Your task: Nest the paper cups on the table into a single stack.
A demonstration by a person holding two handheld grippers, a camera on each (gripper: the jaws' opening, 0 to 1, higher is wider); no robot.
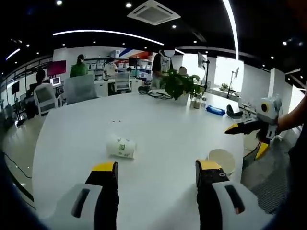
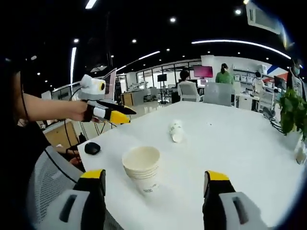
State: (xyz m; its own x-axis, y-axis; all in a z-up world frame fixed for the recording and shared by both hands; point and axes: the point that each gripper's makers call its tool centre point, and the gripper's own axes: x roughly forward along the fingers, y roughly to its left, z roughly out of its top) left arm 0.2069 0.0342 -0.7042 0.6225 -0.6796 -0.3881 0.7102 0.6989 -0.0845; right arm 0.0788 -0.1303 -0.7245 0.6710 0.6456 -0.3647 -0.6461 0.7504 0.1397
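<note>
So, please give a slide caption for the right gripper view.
Open right gripper facing an upright stack of cups, one cup on its side beyond, on the white table.

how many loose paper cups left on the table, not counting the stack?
1. A white paper cup with green print lies on its side mid-table. The upright stack of nested white paper cups stands near the table edge, in front of the right gripper. None seems hidden.

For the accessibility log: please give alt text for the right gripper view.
A stack of nested paper cups stands upright near the edge of a white table, between the open right gripper jaws. A single paper cup lies on its side farther back.
</note>
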